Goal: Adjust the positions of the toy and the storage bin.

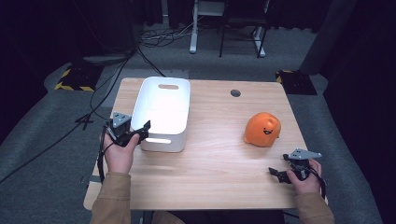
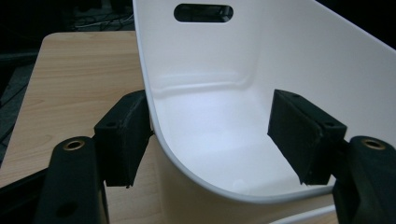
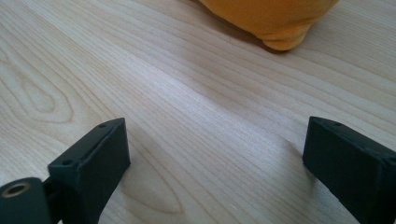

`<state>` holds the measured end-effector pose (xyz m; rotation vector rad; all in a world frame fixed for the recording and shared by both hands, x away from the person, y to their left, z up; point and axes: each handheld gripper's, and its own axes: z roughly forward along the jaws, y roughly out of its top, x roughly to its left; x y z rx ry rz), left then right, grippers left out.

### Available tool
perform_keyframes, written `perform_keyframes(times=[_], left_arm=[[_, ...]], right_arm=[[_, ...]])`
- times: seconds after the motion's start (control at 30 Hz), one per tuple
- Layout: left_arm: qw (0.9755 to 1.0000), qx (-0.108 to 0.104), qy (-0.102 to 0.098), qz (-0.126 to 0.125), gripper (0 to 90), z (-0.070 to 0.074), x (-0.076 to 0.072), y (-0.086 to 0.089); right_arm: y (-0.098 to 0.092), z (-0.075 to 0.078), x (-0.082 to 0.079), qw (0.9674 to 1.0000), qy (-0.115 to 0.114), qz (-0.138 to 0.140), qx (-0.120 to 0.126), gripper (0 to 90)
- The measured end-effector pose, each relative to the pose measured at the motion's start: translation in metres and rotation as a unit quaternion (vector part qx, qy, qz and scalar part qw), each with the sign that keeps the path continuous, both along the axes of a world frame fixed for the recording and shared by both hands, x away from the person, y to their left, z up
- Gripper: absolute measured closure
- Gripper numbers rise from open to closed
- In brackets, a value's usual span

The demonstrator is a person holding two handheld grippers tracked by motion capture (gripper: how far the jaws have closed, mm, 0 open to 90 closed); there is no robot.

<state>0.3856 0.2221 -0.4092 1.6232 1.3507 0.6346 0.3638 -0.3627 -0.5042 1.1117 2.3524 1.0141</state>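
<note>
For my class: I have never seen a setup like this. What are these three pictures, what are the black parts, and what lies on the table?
A person sits at a wooden table with hand-held tongs in each hand. One picture is taken from above the table; the other two come from small cameras riding on the tongs, looking along their black jaws.

On the table stand a white bin and an orange plush toy.

The left tongs straddle the bin's near corner: one jaw outside the wall, one inside. The outer pad sits at the wall, the inner one stands apart, so nothing is gripped yet.

The right tongs rest low near the toy, jaws wide apart over bare wood, holding nothing.
</note>
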Motion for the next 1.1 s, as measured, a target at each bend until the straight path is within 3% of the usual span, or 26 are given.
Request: perform_keyframes(times=[0.07, 0.2, 0.43, 0.87, 0.97, 1.1], left_arm=[[1.0, -0.004, 0.0, -0.001, 29.7, -0.001, 0.001, 0.0], [0.9999, 0.01, -0.008, 0.006, 32.7, 0.0, -0.004, -0.006], [0.9994, -0.001, -0.016, -0.03, 34.9, -0.001, -0.018, -0.019], [0.9973, -0.002, -0.026, -0.069, 36.2, -0.003, -0.044, -0.048], [0.9957, -0.012, -0.027, -0.088, 36.4, -0.004, -0.053, -0.058], [0.9935, -0.009, -0.026, -0.11, 36.5, -0.003, -0.063, -0.068]], right_arm=[[0.0, 0.0, 0.0, 1.0, 0.0, 0.0, 0.0, 7.4], [0.0, 0.0, 0.0, 1.0, 0.001, 0.0, 0.0, 7.5], [0.0, 0.0, 0.0, 1.0, 0.002, 0.001, -0.002, 7.5], [0.0, 0.0, 0.0, 1.0, 0.0, 0.0, 0.0, 7.4], [0.0, 0.0, 0.0, 1.0, 0.001, 0.001, -0.001, 7.5], [0.0, 0.0, 0.0, 1.0, 0.001, 0.001, -0.002, 7.4]])
